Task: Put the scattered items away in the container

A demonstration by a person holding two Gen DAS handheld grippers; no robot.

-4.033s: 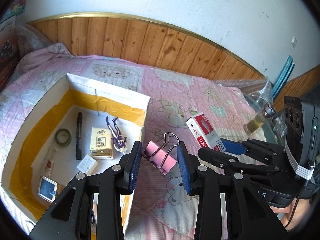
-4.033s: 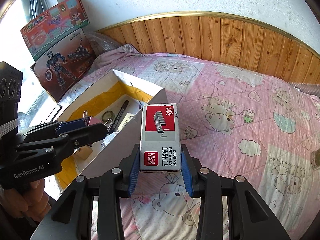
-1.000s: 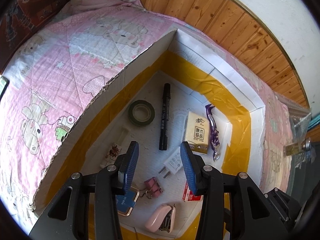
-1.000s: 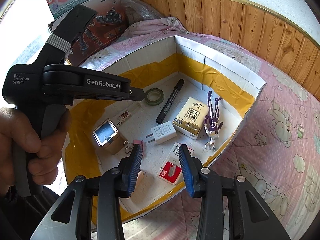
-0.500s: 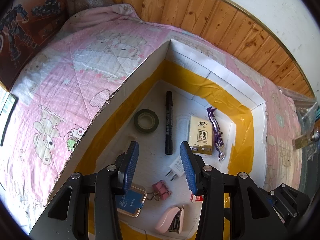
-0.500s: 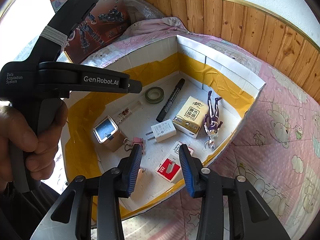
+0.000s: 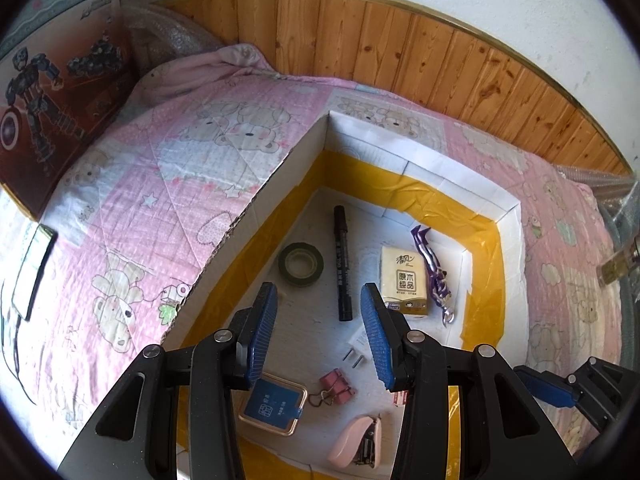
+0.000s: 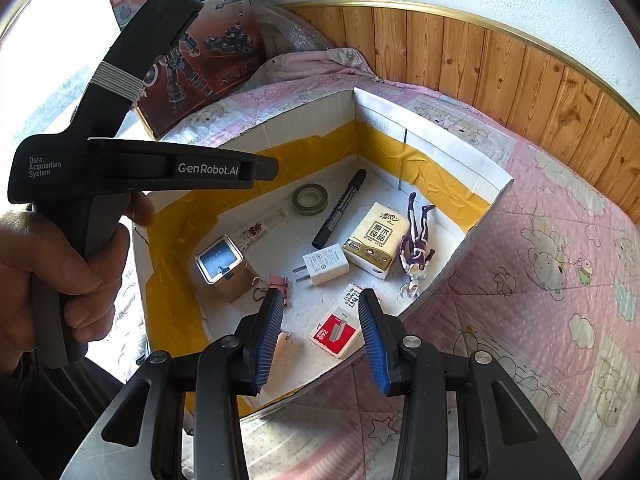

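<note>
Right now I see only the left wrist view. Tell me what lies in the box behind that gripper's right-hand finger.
Observer: A red and white staples box, flat on the floor of the cardboard box.
Operator: Report the right gripper.
Observer: The right gripper is open and holds nothing.
Operator: Name what those two prongs belong to.
Observer: A white charger, lying beside the tissue pack.
</note>
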